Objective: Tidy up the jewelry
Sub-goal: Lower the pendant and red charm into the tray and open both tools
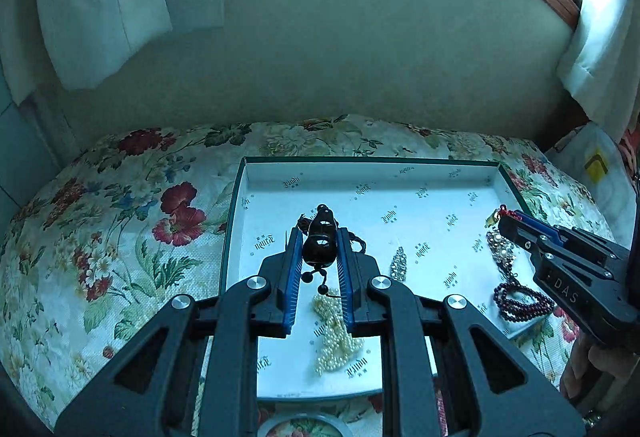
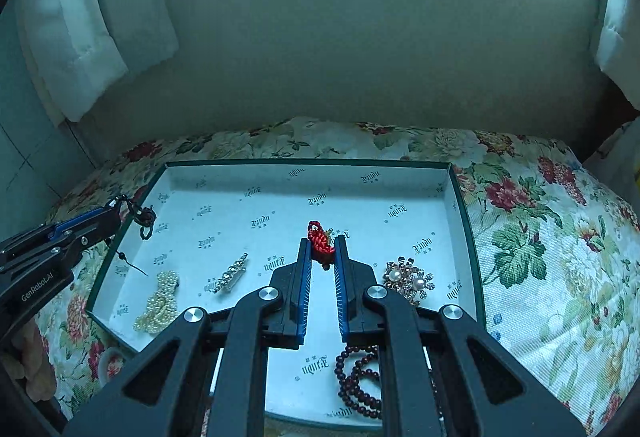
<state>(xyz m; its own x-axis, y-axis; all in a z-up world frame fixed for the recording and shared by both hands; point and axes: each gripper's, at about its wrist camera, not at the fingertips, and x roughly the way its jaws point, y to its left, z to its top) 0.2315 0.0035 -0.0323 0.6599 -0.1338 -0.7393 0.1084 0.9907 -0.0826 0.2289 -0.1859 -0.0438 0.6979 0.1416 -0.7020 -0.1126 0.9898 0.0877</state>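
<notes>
- A flowered bedspread (image 2: 540, 237) below a padded wall and a window with white curtains (image 1: 100, 5) carries a shallow white box lid (image 2: 400, 173) that serves as the jewelry tray.
- The left gripper (image 1: 319, 237) has its jaws pinched on a glossy black pendant (image 1: 319, 241), held above the tray's left part; its dark cord (image 2: 145, 219) and small beads dangle loose.
- The right gripper (image 2: 322, 245) has its jaws pinched on a red knotted cord ornament (image 2: 320, 241), over the tray's middle.
- In the tray: a pearl strand (image 2: 158, 303) near the left edge, a rhinestone clip (image 2: 231, 273) beside it, a pearl brooch (image 2: 408, 279) toward the right edge, dark red bead bracelets (image 2: 360, 381) at the near edge.
- Risks, as I judge them: the smooth pendant could slip from the pads if jolted; its hanging cord could snag the pearls below and drag them; the red knot's trailing part is hidden, so it could catch the brooch or bracelets when set down; the soft bedspread could let the tray tip under a hard press.
</notes>
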